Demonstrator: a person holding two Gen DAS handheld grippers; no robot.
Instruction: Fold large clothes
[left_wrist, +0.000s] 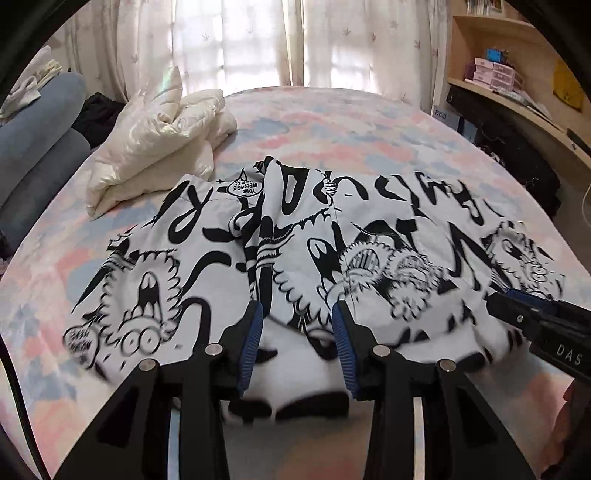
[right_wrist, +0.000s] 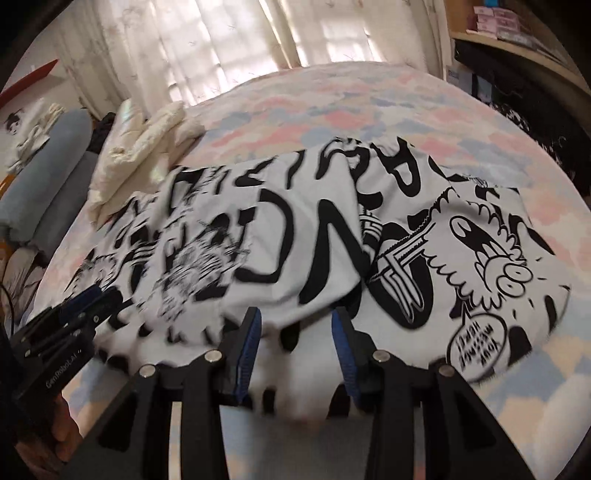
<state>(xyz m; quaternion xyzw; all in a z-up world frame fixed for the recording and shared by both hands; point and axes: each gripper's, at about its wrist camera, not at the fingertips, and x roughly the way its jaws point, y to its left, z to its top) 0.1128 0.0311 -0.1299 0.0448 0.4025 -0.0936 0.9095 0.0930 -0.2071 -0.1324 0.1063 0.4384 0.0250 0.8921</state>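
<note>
White-and-black cartoon-print garment (left_wrist: 295, 236) lies spread across my pastel bedspread (left_wrist: 332, 122). My left gripper (left_wrist: 297, 332) and right gripper (right_wrist: 295, 332) each stand partly apart with its near edge between the pads; whether they pinch it, I cannot tell.

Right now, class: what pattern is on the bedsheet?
Pastel pink, blue and white blotches on the bedsheet; clearest in the left wrist view.

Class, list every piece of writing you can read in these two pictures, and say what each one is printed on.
"DAS": on the black body of the right tongs.
"GenRoboLAI", last letters uncertain: on the body of the left tongs.
"YOUR MESSAGE ...", upside down: in a speech bubble on the black-and-white printed garment.
Large black letters on the garment: cut by folds, no whole word readable.
Labels on the pink boxes on the shelf: too small.
</note>
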